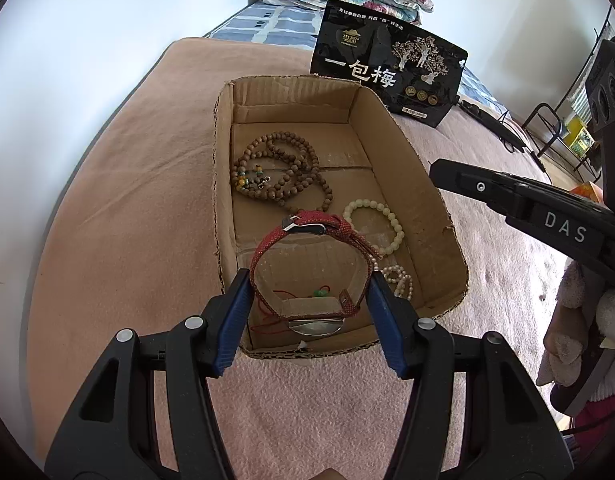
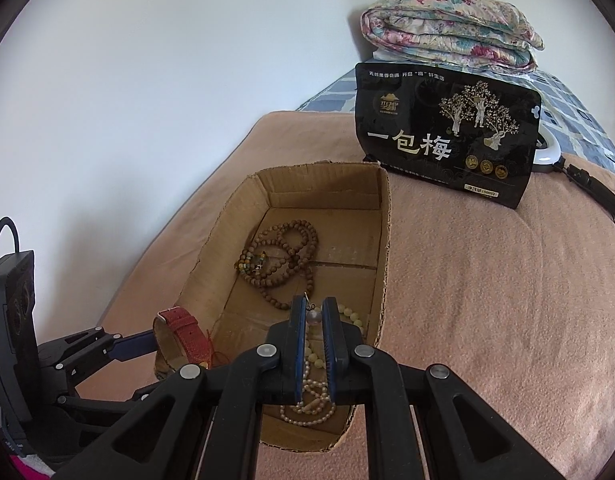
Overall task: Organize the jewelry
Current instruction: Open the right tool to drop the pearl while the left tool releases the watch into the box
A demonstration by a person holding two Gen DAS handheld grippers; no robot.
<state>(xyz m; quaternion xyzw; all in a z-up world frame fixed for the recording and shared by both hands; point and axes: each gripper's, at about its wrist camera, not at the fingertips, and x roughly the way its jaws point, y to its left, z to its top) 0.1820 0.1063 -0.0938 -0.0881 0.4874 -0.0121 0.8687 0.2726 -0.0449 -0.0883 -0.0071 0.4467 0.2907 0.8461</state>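
The left gripper holds a red watch by its strap loop, jaws about half open and pressing the band from both sides, above the near end of the cardboard box. The right gripper is closed almost fully on a small pale bead, also over the box. Inside the box lie a brown bead string, a pale green bracelet and a pearl strand. A black pouch stands behind the box on the pink blanket.
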